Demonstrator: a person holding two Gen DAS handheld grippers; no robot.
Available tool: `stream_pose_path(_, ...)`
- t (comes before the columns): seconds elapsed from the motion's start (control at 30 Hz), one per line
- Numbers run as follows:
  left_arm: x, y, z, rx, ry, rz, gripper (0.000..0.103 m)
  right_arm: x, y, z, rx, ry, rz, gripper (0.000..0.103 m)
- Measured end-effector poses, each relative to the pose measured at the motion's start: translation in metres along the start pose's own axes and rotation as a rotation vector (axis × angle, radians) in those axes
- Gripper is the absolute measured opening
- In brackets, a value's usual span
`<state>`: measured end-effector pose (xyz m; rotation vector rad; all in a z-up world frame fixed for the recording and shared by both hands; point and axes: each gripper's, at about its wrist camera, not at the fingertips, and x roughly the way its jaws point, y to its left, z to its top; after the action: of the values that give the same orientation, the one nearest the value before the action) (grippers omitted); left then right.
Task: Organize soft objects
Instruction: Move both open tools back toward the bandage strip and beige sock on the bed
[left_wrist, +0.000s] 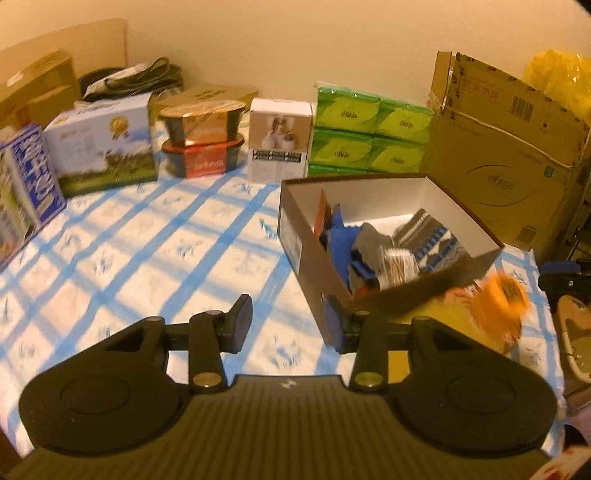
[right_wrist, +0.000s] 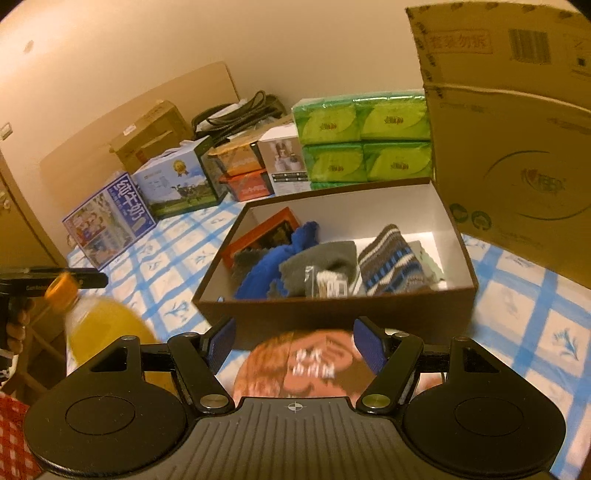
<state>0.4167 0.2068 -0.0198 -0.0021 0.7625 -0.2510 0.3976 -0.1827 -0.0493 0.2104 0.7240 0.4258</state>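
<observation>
Left claw (left_wrist: 291, 325): spread, empty.
Right claw (right_wrist: 294, 345): pinching an orange-brown packet (right_wrist: 306, 363).
Soft objects: socks (right_wrist: 391, 258) lie in the brown box (right_wrist: 332, 314).
Risk: packet slipping, or nudging the near juice bottle (right_wrist: 99, 325).

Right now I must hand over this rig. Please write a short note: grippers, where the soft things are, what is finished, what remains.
Left gripper: open, empty, over the blue-checked tablecloth.
Right gripper: a flat brown printed packet lies between its pads; grip unclear, picture blurred.
Brown cardboard box with white inside: holds the blue fleece cloth, grey cloth and striped knitted piece.
Done: those soft things are boxed.
Left: perhaps the packet; the orange-capped bottle of yellow liquid is outside the box.
</observation>
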Motion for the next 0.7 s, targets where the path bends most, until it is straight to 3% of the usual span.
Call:
stream_pose_path(0.23, -0.042, -0.014, -0.050, -0.062, 0.038, -0.009, 0.039, -0.042, 0.006, -0.040, 0.009, -0.013, -0.024, 0.072)
stream_pose_path(0.7, -0.097, -0.108, -0.125, -0.011, 0.097, 0.022, 0.039, -0.090, 0.021, -0.111, 0.025, 0.025, -0.004, 0.072)
